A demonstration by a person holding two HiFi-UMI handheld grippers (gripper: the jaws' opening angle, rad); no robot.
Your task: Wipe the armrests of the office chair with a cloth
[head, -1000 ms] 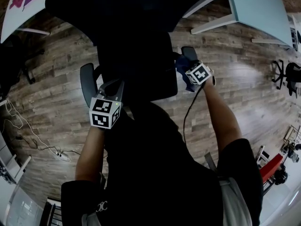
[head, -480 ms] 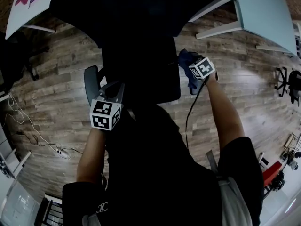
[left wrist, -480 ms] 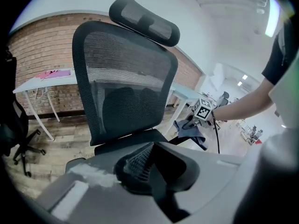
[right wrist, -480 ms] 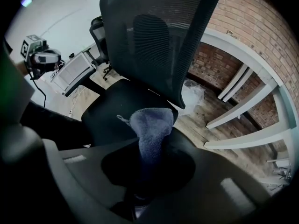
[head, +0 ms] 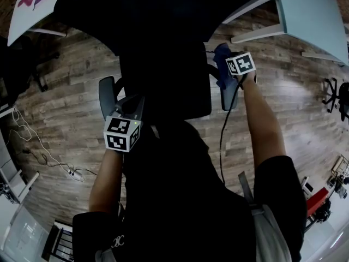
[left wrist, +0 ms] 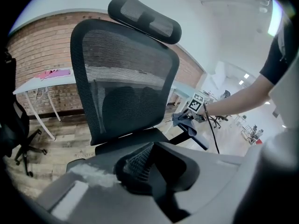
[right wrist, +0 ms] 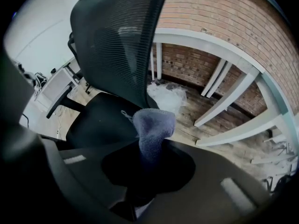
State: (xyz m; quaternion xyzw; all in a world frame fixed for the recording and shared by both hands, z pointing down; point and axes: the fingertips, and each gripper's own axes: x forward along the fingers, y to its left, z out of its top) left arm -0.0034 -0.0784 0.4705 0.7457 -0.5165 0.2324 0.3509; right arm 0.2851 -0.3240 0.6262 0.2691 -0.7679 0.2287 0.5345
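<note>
A black mesh office chair (head: pixel 163 64) stands in front of me. My right gripper (head: pixel 226 60) is shut on a blue cloth (head: pixel 220 53), pressed on the front end of the chair's right armrest (head: pixel 228 98). In the right gripper view the cloth (right wrist: pixel 152 125) sticks up from between the jaws of the right gripper (right wrist: pixel 145 158). My left gripper (head: pixel 130 100) hovers beside the left armrest (head: pixel 103 94), shut and holding nothing. The left gripper view shows the chair back (left wrist: pixel 126 87), the right armrest (left wrist: pixel 194 135) and the cloth (left wrist: pixel 180 119) beyond the left gripper (left wrist: pixel 147 167).
A pale table (head: pixel 308 10) stands at the far right and a white table (head: pixel 24 12) at the far left. Cables and a power strip (head: pixel 71 173) lie on the wooden floor at the left. Another chair's base (head: pixel 334 89) shows at the right edge.
My right gripper has slid the cloth forward along the right armrest, from its middle to its front end. The left gripper has stayed where it was.
</note>
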